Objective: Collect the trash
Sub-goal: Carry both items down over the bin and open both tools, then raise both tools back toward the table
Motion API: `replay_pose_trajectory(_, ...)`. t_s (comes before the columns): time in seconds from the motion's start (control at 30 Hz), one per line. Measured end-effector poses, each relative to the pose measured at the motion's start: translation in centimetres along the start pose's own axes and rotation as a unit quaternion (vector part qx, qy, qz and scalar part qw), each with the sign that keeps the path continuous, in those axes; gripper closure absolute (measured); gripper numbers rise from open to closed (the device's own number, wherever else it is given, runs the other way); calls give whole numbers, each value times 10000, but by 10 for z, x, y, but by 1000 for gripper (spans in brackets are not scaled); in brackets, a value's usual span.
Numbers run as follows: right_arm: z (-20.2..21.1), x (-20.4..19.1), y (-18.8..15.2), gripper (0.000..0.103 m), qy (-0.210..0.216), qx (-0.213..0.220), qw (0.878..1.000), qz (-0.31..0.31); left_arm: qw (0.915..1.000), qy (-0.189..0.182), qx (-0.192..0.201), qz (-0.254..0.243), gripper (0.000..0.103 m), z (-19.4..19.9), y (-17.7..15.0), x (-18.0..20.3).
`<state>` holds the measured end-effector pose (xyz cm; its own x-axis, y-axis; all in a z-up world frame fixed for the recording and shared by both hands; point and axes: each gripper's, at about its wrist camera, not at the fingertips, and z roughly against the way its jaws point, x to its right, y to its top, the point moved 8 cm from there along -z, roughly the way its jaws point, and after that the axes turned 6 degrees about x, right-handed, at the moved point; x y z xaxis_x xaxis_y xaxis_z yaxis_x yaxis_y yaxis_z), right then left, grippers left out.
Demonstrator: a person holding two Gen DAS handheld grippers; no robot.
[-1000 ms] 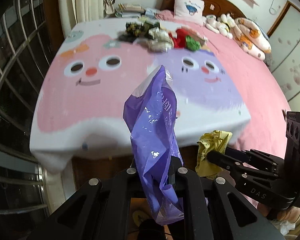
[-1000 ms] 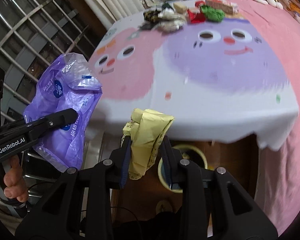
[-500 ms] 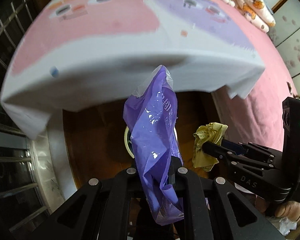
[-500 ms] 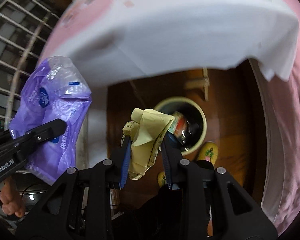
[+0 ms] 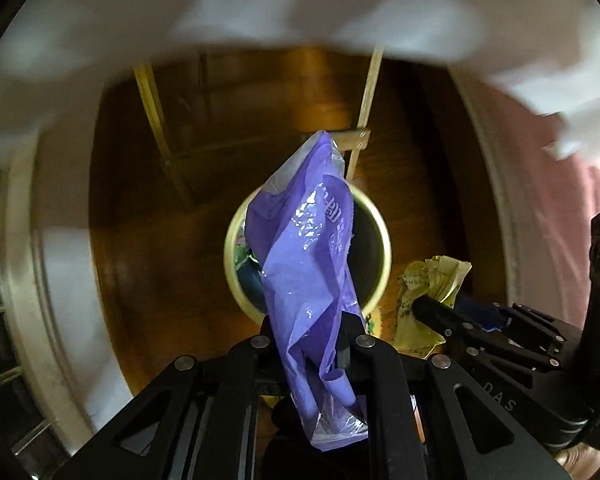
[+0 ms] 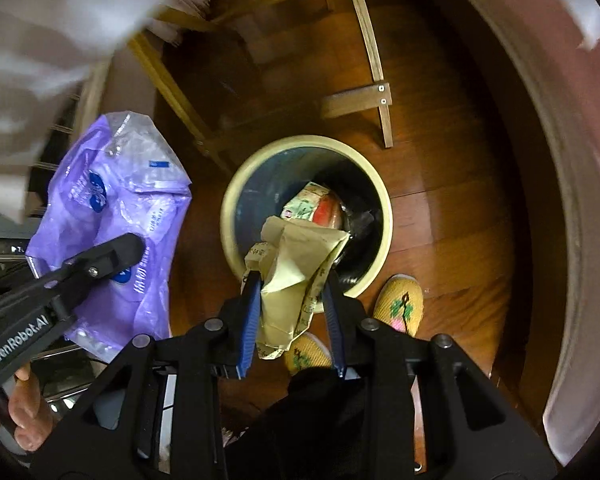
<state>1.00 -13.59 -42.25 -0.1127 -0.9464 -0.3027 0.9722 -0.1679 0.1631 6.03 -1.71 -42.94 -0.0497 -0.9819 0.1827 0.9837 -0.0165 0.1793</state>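
My left gripper [image 5: 306, 334] is shut on a purple plastic bag [image 5: 306, 264] that hangs over a round cream-rimmed trash bin [image 5: 383, 240] on the wooden floor. In the right wrist view the purple bag [image 6: 116, 216] sits left of the bin [image 6: 236, 184]. My right gripper [image 6: 290, 308] is shut on a crumpled yellow wrapper [image 6: 300, 264] held above the bin's near rim. The bin holds several wrappers. The yellow wrapper also shows at the right in the left wrist view [image 5: 428, 292].
A wooden chair frame [image 6: 374, 60] stands on the floor just behind the bin. The white and pink bedsheet edge [image 5: 260, 4] hangs above. Two yellow embroidered slippers [image 6: 400, 304] are beside the bin.
Both grippers have tilted down from the bed edge toward the floor and moved over the trash bin, still holding the purple bag and the yellow wrapper.
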Motion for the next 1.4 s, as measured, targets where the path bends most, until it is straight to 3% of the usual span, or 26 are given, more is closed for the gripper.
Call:
replay_pose_trajectory(0.07, -22, 8, 7, 75, -33, -19, 10000, 19, 9999, 98, -63, 12, 93, -32, 0, -4)
replay_pose_trajectory(0.17, -55, 21, 13, 75, -48, -34, 10000, 59, 9998, 194, -100, -8, 83, -67, 4, -3)
replay_pose_trajectory(0.33, -93, 35, 20, 67, -27, -116, 9999, 106, 9993, 316, -179, 80, 38, -104, 7, -8)
replay_pose_trajectory(0.4, -103, 40, 23, 56, -86, -125, 9997, 165, 9989, 395, -185, 146, 25, -114, 9, -13)
replay_pose_trajectory(0.7, -96, 29, 30, 50, -3, -65, 9991, 412, 9972, 703, 126, 210, 20, -100, 11, -25)
replay_pose_trajectory(0.83, -84, 22, 33, 50, -2, -45, 9989, 463, 9963, 748, 334, 258, 20, -68, 13, -24)
replay_pose_trajectory(1.03, -35, 1, 40, 50, 107, 147, 9984, 535, 9943, 709, 692, 401, 20, -8, 20, -18)
replay_pose_trajectory(1.4, 127, -52, 52, 50, 231, 610, 9961, 590, 9906, 354, 1314, 132, 20, 188, 35, 15)
